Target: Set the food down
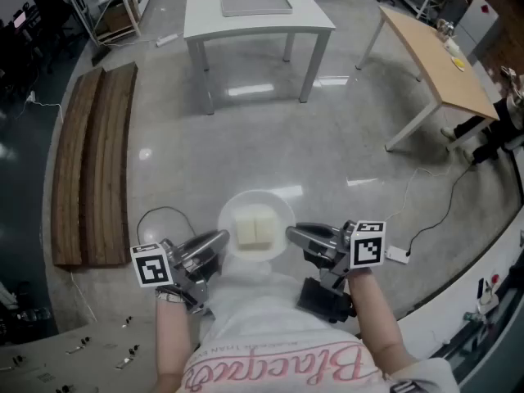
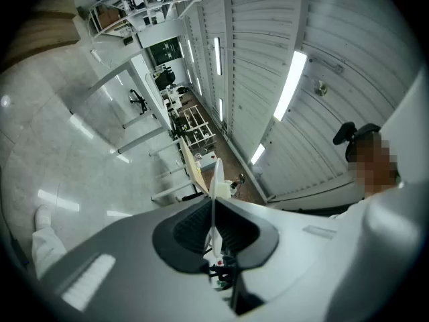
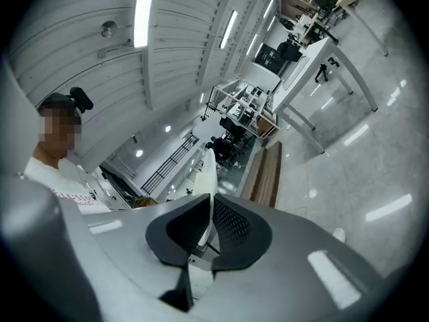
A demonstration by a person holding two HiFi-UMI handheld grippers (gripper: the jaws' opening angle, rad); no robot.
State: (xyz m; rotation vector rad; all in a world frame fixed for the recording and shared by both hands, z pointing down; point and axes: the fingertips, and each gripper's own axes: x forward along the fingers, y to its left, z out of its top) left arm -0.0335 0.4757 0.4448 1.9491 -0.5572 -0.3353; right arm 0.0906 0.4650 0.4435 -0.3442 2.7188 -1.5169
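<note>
Left gripper [image 1: 219, 240] is clamped on the left rim of a round white plate [image 1: 282, 211]; in the left gripper view the thin plate [image 2: 216, 176] runs edge-on between the jaws, pads of this gripper [image 2: 213, 228] pressed on it. Right gripper [image 1: 291, 234] pinches the right rim the same way; the right gripper view shows the plate edge [image 3: 206, 170] upright between the closed jaws of that gripper [image 3: 209, 223]. Food [image 1: 255, 227], two pale cream blocks side by side and touching, sits in the middle of the plate, clear of both rims; what food it is I can't tell. Plate is held level in the air in front of the person's torso, above the grey floor [image 1: 270, 146], resting on nothing. White table [image 1: 315, 23] stands well ahead near the top of the head view, with a grey tray [image 1: 256, 4] on its far middle. Wooden table [image 1: 438, 64] is at the upper right. Wooden planks [image 1: 90, 162] lie on the floor at the left. Black cable [image 1: 434, 219] trails over the floor at the right.
</note>
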